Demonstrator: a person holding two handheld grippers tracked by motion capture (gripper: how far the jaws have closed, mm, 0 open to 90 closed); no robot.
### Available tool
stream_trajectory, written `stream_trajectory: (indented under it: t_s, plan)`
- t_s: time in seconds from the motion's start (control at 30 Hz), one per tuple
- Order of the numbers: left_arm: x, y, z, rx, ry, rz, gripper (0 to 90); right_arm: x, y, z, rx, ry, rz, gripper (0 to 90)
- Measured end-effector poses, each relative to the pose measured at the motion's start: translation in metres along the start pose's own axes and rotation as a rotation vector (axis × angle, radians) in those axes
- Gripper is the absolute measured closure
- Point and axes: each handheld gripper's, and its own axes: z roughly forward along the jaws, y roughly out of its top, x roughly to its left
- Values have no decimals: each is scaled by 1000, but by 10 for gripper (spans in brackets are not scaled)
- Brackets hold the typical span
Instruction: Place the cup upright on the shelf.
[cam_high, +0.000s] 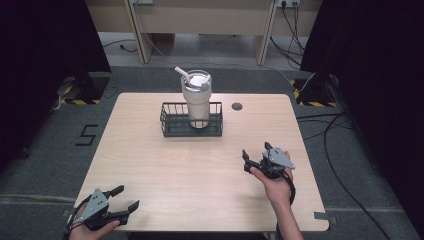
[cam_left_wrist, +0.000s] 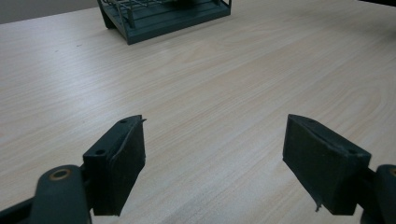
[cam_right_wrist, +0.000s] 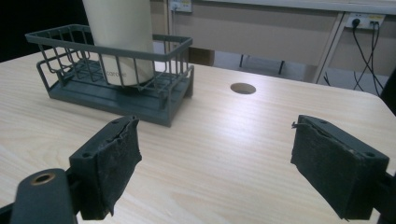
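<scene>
A cream tumbler (cam_high: 196, 100) with a clear lid and a white straw stands upright inside a dark wire basket (cam_high: 170, 122) at the table's far middle. The right gripper view shows the tumbler's lower body (cam_right_wrist: 122, 37) in the basket (cam_right_wrist: 70, 70). My left gripper (cam_high: 126, 198) is open near the front left edge, held by a hand, nothing between its fingers (cam_left_wrist: 119, 163). My right gripper (cam_high: 256, 151) is open at the right middle of the table, its pads (cam_right_wrist: 109, 163) wide apart over bare wood, short of the basket.
A round cable hole (cam_high: 237, 106) sits right of the basket. The wooden table (cam_high: 150, 165) is bare between grippers and basket. Beyond the table stand desk legs, floor cables at the right, and yellow-black taped stands at both sides.
</scene>
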Motion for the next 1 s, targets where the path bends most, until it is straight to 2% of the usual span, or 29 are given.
stream_trajectory:
  t_s: [0.43,0.67,0.87,1.0]
  plan:
    - [0,0,0,2,2,0,204,-14,-22,-20,12,-33,33,154]
    - [-1,0,0,4,1,4,204,-20,-34,-28,6,-52,31,154]
    - [-1,1,0,-1,-8,8,205,-21,-40,-32,-12,-47,48,154]
    - [-2,2,1,-4,-13,12,205,-17,-44,-34,10,-25,48,163]
